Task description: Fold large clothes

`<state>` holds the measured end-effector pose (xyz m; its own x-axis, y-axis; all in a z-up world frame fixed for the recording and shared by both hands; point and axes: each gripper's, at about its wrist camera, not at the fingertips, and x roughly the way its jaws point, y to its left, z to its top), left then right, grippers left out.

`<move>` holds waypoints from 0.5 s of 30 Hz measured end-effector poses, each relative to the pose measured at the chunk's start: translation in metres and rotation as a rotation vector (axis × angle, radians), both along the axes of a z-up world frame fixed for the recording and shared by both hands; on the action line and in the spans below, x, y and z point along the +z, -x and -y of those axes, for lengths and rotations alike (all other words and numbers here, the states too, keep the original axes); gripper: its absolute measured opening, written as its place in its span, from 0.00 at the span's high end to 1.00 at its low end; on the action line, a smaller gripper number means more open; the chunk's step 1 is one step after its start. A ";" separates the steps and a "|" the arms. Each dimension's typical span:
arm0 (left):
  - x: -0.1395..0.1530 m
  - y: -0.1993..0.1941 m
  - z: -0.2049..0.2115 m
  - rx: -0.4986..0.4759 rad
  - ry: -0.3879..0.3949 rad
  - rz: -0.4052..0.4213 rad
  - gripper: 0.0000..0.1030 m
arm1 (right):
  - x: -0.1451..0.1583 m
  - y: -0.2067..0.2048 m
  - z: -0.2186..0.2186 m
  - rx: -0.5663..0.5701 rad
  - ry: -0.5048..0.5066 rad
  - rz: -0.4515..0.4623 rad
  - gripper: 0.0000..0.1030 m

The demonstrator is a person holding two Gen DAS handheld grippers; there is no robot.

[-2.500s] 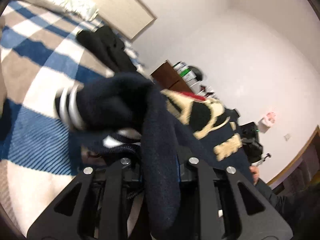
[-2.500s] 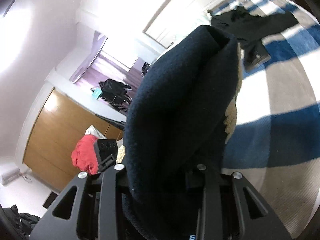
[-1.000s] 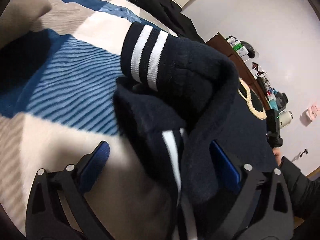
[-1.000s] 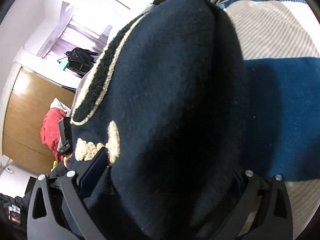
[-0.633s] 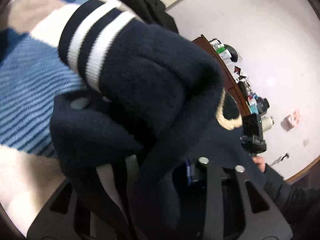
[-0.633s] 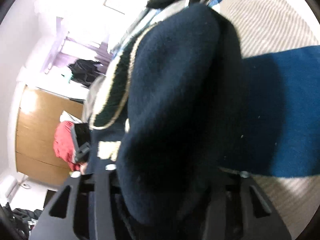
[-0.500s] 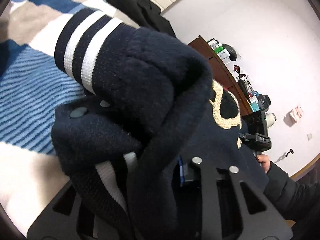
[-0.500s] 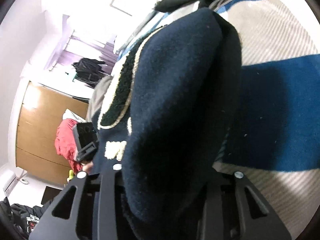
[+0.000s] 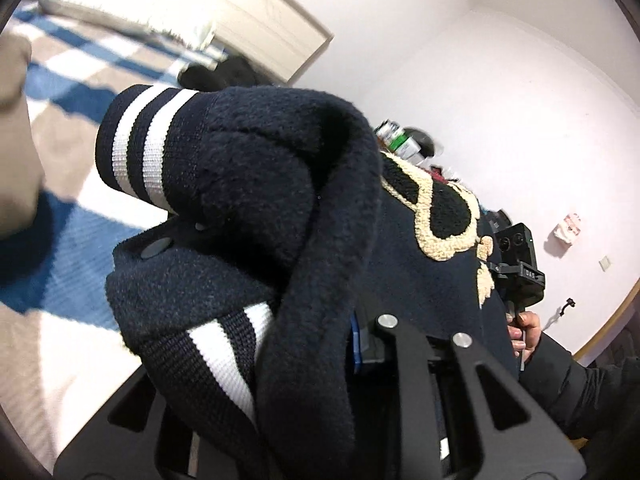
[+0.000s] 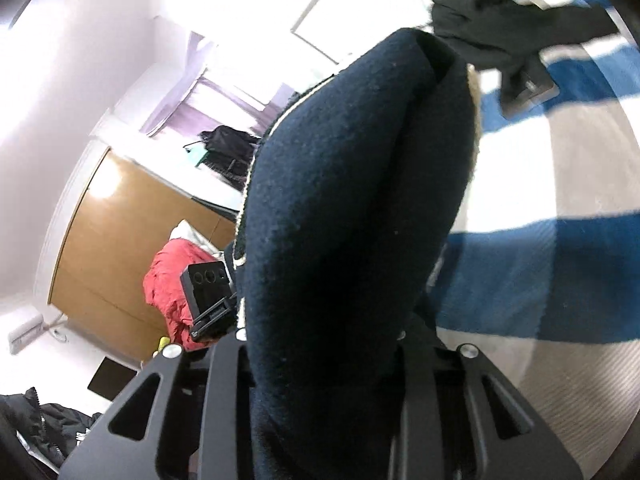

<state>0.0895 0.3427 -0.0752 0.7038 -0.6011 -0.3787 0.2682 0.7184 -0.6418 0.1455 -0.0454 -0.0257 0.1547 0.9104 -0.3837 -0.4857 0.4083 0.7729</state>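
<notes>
A thick navy jacket (image 9: 280, 184) with a white-striped cuff (image 9: 140, 152) and a cream-edged patch (image 9: 436, 216) hangs bunched above the bed. In the left wrist view my left gripper (image 9: 280, 352) has its jaws closing, pads pressed on a thick fold near the cuff. In the right wrist view the jacket (image 10: 340, 200) fills the middle. My right gripper (image 10: 320, 336) is closing too, pressed on another bunched fold. The cloth hides both pairs of fingertips. A person's hand (image 9: 524, 332) shows past the jacket.
Below lies a bed with a blue, white and beige striped blanket (image 9: 60, 240) (image 10: 520, 260). A black garment (image 10: 500, 28) lies at its far end near a pillow (image 9: 100, 8). A wooden wardrobe (image 10: 112, 240), a red cloth (image 10: 172, 292) and a cluttered dresser (image 9: 400, 140) stand around.
A second ago both grippers stood wide around the jacket on the bed. Both have clamped onto folds and risen, lifting the jacket off the blanket.
</notes>
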 end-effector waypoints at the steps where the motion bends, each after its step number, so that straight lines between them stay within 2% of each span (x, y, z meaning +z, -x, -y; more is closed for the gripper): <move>1: 0.009 0.004 -0.007 0.010 -0.002 0.019 0.79 | 0.014 0.005 -0.006 0.010 -0.002 0.025 0.73; 6: 0.075 0.043 -0.041 0.077 -0.020 0.113 0.79 | 0.084 0.029 -0.052 0.081 -0.022 0.123 0.73; 8: 0.099 0.062 -0.060 0.113 -0.037 0.129 0.79 | 0.099 0.035 -0.072 0.112 -0.029 0.147 0.73; 11: 0.132 0.099 -0.097 0.192 -0.087 0.142 0.79 | 0.126 0.041 -0.131 0.192 -0.050 0.174 0.73; 12: 0.142 0.112 -0.113 0.225 -0.107 0.138 0.79 | 0.130 0.038 -0.144 0.216 -0.055 0.176 0.73; 15: 0.161 0.143 -0.163 0.327 -0.145 0.107 0.79 | 0.139 0.036 -0.220 0.304 -0.067 0.170 0.73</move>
